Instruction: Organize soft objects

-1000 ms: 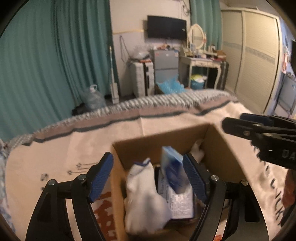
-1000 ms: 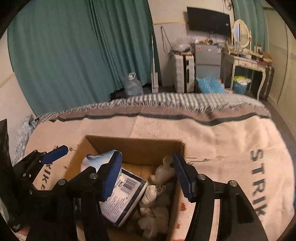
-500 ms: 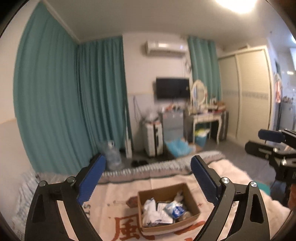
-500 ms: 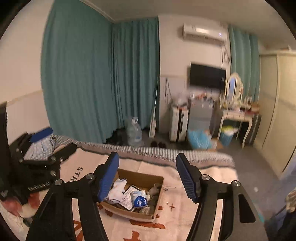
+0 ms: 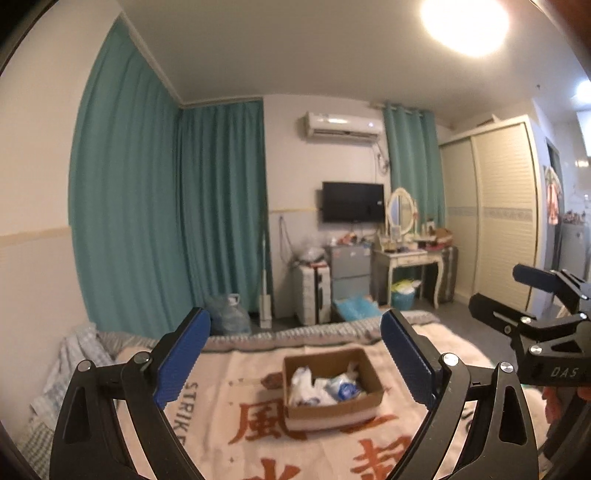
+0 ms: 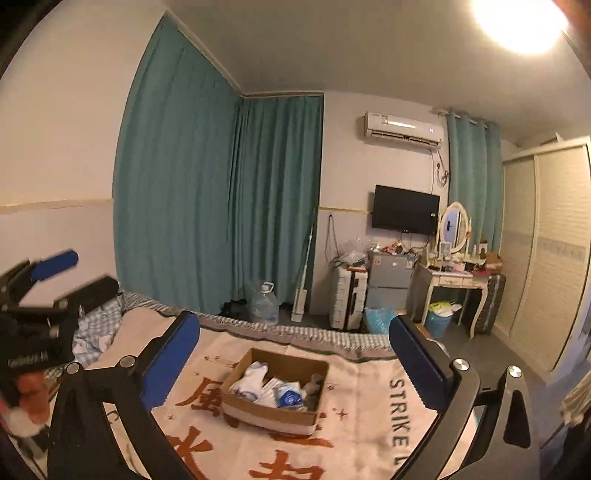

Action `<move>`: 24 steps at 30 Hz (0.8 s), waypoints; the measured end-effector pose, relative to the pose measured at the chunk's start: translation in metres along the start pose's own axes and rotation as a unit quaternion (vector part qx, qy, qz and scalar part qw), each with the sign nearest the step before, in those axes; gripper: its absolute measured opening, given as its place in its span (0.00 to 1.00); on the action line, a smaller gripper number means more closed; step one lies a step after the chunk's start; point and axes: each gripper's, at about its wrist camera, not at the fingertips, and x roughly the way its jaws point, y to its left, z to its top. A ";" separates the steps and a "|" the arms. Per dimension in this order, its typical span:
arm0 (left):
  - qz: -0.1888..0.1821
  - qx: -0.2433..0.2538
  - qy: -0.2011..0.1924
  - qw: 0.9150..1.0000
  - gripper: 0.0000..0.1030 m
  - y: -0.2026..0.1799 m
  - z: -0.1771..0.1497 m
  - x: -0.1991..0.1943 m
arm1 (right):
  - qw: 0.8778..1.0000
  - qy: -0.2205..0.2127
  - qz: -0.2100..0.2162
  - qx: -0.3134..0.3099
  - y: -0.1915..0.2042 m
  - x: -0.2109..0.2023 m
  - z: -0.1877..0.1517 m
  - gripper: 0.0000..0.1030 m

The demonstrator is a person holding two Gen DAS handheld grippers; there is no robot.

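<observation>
Room: bedroom with teal curtains [image 6: 221, 206], white ceiling, lit ceiling lamp [image 5: 465, 22] at 1 o'clock.
Surface: bed under a cream blanket with red-orange characters and dark "STRIKE" lettering [image 6: 373, 413], filling the lower part of both views.
Left gripper [image 5: 295, 360]: black frame with blue pads, spread wide, holding nothing, raised well above the bed; also seen from the right wrist at 9 o'clock [image 6: 51, 273], blurred.
Right gripper [image 6: 295, 354]: same black frame and blue pads, spread wide, holding nothing, high over the bed; also seen from the left wrist at 3 o'clock [image 5: 532, 291].
Task things: open brown cardboard box [image 5: 334, 410] [image 6: 273, 411] resting on the blanket, framed between the pads in both views, well apart from both grippers.
Box contents: white sock-like soft cloth [image 6: 249, 376] on the left side, white-and-blue plastic pack [image 6: 288, 395] in the middle, grey soft item [image 6: 314, 384] against the right wall; finer detail too small to tell.
Bed edge: blue-checked bedding [image 6: 98, 328] at 9 o'clock, striped grey blanket border [image 5: 295, 334] along the far side.
Floor beyond: clear water jug [image 6: 263, 302] by the curtains, white suitcase [image 6: 349, 297], small grey fridge [image 6: 391, 282], blue plastic bag [image 6: 380, 319].
Far wall: black wall television [image 6: 405, 215], white air conditioner [image 6: 402, 129] above it, white dressing table with oval mirror [image 6: 454, 273], cream sliding wardrobe [image 6: 546, 251] at 3 o'clock.
</observation>
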 end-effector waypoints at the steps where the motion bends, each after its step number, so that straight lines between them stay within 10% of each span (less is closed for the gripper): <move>1: 0.007 0.002 0.006 1.000 0.92 0.001 -0.009 0.004 | 1.000 0.002 0.002 0.002 0.001 0.002 -0.005 1.00; 14: 0.015 -0.017 0.098 0.995 0.92 0.010 -0.118 0.073 | 0.994 0.093 0.027 0.045 -0.008 0.102 -0.131 1.00; 24: 0.021 -0.007 0.123 0.992 0.92 0.000 -0.141 0.092 | 0.989 0.125 0.013 0.078 -0.028 0.128 -0.162 1.00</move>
